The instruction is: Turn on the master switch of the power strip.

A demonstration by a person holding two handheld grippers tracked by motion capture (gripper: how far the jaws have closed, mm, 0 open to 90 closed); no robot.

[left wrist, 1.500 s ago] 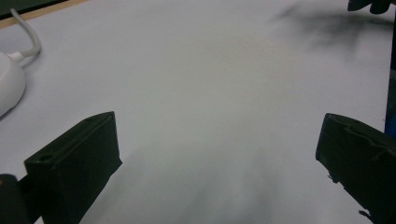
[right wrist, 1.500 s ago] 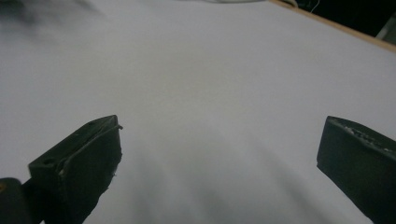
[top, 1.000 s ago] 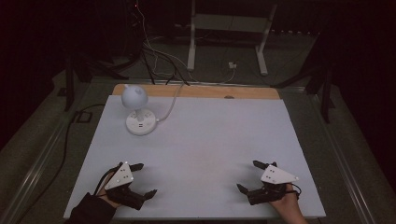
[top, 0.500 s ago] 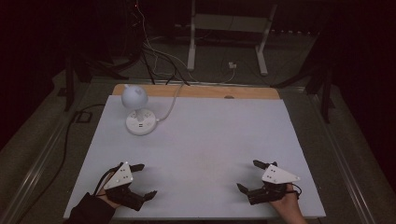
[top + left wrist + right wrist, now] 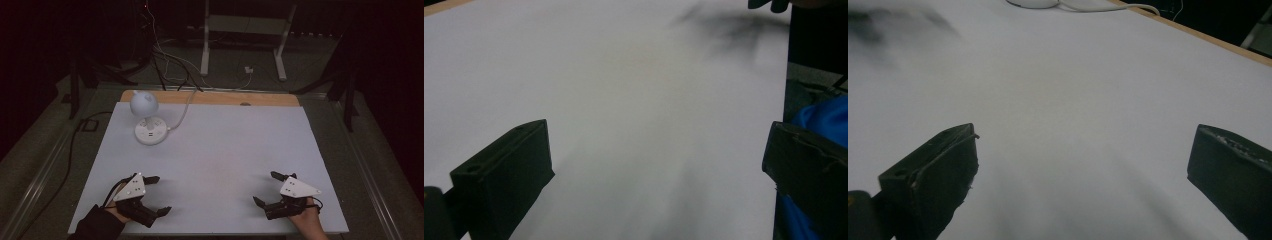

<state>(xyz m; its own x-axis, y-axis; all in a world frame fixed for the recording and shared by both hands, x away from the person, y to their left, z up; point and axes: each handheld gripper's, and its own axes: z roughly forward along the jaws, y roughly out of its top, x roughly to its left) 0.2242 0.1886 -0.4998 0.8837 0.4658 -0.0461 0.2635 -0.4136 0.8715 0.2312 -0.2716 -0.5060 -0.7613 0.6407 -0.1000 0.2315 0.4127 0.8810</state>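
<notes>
Near the counter's (image 5: 215, 150) front edge, at about seven o'clock, the left tongs (image 5: 159, 195) rest on the white surface with jaws spread wide and nothing between them. At about five o'clock the right tongs (image 5: 266, 188) lie the same way, released and empty, well apart from the left pair. Far off at eleven o'clock stands a white lamp (image 5: 147, 120) on a round base, its cord (image 5: 184, 111) trailing over the counter's back edge.
</notes>
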